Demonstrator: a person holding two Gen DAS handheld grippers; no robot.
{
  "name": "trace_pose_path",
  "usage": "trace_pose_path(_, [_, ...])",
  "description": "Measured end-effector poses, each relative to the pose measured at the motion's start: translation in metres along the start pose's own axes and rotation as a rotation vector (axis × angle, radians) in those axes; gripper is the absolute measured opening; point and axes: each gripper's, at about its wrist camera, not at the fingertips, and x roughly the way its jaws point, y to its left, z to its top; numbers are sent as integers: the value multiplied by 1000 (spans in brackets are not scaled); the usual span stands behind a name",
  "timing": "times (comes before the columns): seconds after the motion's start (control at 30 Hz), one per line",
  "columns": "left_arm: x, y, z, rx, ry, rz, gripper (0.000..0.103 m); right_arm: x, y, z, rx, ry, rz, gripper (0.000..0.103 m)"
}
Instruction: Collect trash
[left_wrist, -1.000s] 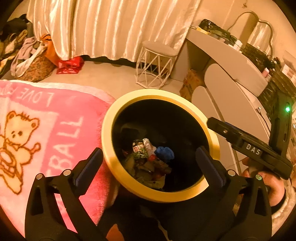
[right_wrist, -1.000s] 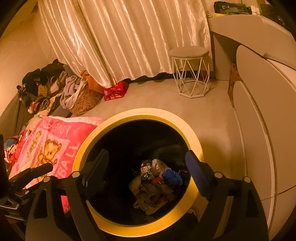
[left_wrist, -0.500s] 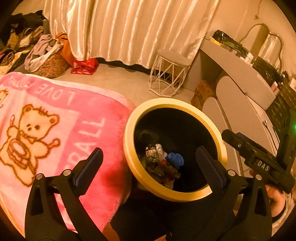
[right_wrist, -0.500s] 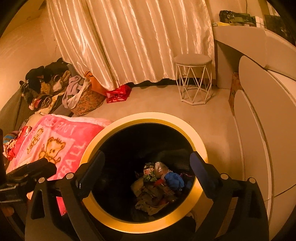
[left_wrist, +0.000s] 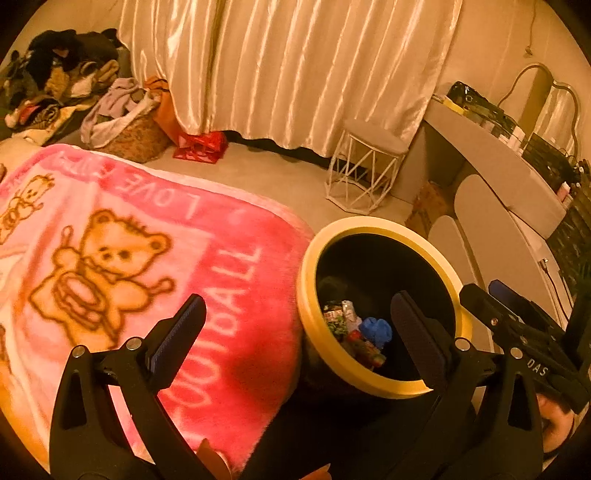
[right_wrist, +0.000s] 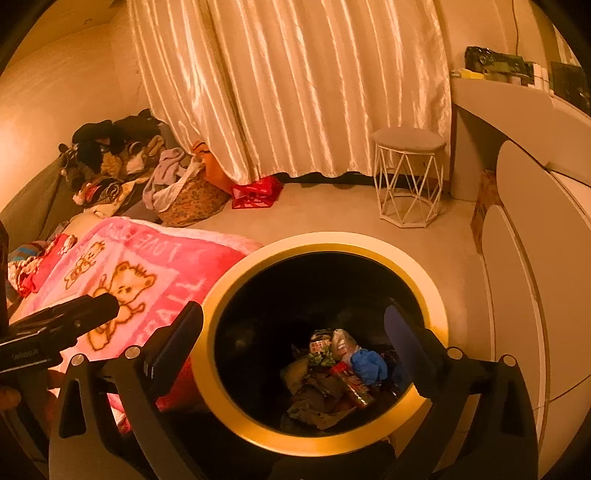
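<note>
A black trash bin with a yellow rim (right_wrist: 325, 242) stands on the floor beside the bed; it also shows in the left wrist view (left_wrist: 373, 223). Inside lie wrappers and a blue crumpled piece (right_wrist: 369, 365), also seen in the left wrist view (left_wrist: 376, 330). My right gripper (right_wrist: 291, 336) is open and empty above the bin's mouth. My left gripper (left_wrist: 299, 332) is open and empty, over the bed edge and the bin's left rim. The right gripper's body (left_wrist: 524, 332) shows at the right of the left wrist view.
A pink teddy-bear blanket (left_wrist: 129, 258) covers the bed left of the bin. A white wire stool (right_wrist: 410, 177), a red basket (right_wrist: 256, 192), a clothes pile (right_wrist: 110, 155) and curtains stand behind. White rounded cabinets (right_wrist: 546, 258) line the right.
Both grippers have drawn back and up from the bin; the left one has also swung left, so more of the pink blanket shows. Both stay open and empty.
</note>
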Motion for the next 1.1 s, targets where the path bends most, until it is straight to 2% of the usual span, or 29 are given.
trace_pose_path(0.4, [-32, 22, -16, 4, -70, 101, 92, -20, 30, -10, -56, -92, 35, 97])
trace_pose_path(0.63, [-54, 29, -34, 18, -153, 156, 92, -44, 48, -25, -101, -223, 55, 97])
trace_pose_path(0.87, [-74, 36, -55, 8, -248, 161, 92, -67, 55, -46, -138, -390, 29, 97])
trace_pose_path(1.0, [-85, 38, -64, 15, -301, 178, 92, -74, 59, -56, -160, -443, 27, 97])
trace_pose_path(1.1, [-87, 41, -67, 15, -311, 190, 92, -76, 62, -60, -185, -460, 14, 97])
